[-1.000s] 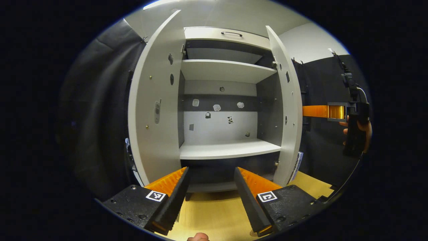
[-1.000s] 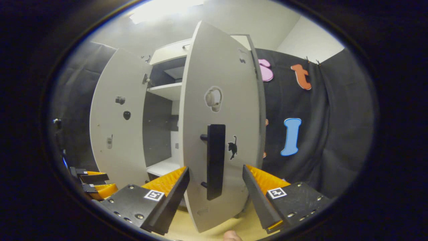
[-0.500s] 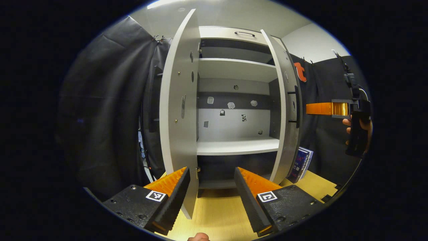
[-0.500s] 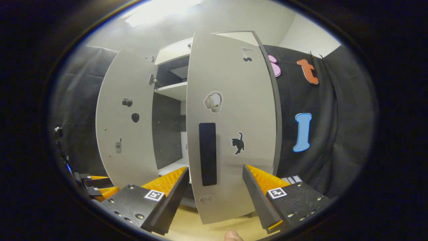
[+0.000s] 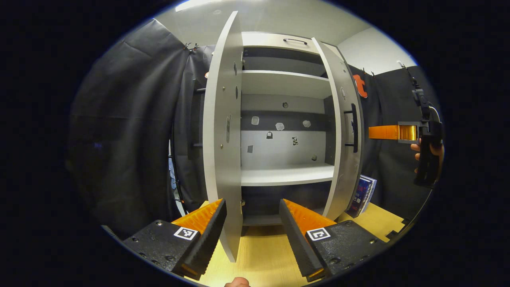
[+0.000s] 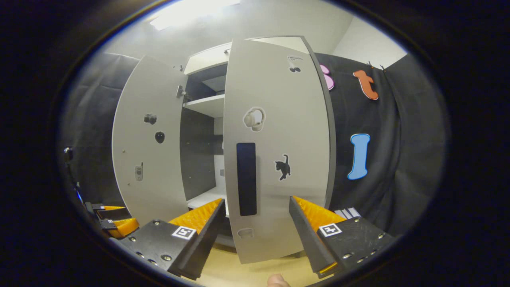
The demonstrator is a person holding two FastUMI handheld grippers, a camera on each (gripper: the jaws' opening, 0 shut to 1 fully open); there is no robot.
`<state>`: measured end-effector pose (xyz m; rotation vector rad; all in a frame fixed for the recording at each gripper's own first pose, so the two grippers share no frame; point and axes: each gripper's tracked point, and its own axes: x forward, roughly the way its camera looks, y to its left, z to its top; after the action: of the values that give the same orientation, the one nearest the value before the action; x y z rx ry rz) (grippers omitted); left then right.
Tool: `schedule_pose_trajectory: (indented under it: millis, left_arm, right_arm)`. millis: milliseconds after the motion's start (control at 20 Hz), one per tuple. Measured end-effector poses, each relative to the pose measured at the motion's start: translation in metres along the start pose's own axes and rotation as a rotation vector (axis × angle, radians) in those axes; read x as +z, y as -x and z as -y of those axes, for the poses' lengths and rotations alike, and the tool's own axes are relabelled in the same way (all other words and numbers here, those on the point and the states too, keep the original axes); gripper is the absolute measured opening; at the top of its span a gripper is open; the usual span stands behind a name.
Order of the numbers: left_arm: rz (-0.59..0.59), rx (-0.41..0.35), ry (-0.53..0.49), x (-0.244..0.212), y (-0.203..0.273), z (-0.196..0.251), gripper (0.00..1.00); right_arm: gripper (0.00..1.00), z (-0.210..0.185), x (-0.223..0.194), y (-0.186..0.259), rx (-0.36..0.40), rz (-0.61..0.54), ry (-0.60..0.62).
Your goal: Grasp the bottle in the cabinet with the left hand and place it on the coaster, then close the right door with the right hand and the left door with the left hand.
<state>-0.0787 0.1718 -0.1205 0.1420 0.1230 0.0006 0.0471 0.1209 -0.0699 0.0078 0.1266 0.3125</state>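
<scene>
Cabinet point(image 5: 285, 175), shelves bare, bottle not locatable: right gripper point(image 6: 257, 227) facing right door point(image 6: 279, 159) and left gripper point(image 5: 252, 235) straddling left door point(image 5: 223, 159) edge, jaws released, empty, risking a door pinching or striking a finger.

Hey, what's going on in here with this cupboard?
A person holds a two-finger tool in each hand in front of a tall pale grey cabinet on a light wooden table. Both doors stand open. The right tool, jaws open, faces the right door's black bar handle. The left tool, also open, straddles the left door's front edge. The cabinet shelves look bare.
</scene>
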Motion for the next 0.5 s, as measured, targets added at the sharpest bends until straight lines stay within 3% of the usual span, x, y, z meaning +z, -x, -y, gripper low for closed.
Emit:
schedule_pose_trajectory:
  millis: [50, 200, 250, 350, 400, 450, 500]
  left_arm:
    - [-0.001, 0.001, -0.002, 0.0, -0.001, -0.002, 0.8]
    - [-0.002, 0.002, -0.005, 0.0, 0.0, -0.009, 0.8]
    - [-0.003, 0.004, -0.006, 0.0, 0.001, -0.012, 0.84]
    - [-0.003, 0.009, -0.007, -0.001, 0.003, -0.019, 0.84]
    - [-0.004, 0.012, -0.007, -0.001, 0.004, -0.023, 0.8]
    - [-0.005, 0.016, -0.007, -0.002, 0.004, -0.027, 0.84]
    - [-0.006, 0.02, -0.007, -0.003, 0.006, -0.031, 0.8]
  right_arm:
    - [0.96, -0.002, -0.002, -0.001, -0.001, -0.002, 0.001]
    - [0.96, -0.011, -0.003, 0.0, -0.002, -0.003, 0.0]
    - [0.96, -0.011, -0.004, -0.001, -0.003, -0.005, 0.0]
    - [0.96, -0.012, -0.005, -0.001, -0.006, -0.006, -0.002]
    - [0.96, -0.013, -0.007, -0.001, -0.007, -0.007, -0.003]
    - [0.96, -0.014, -0.007, -0.001, -0.008, -0.008, -0.005]
    - [0.96, -0.015, -0.009, -0.001, -0.009, -0.009, -0.006]
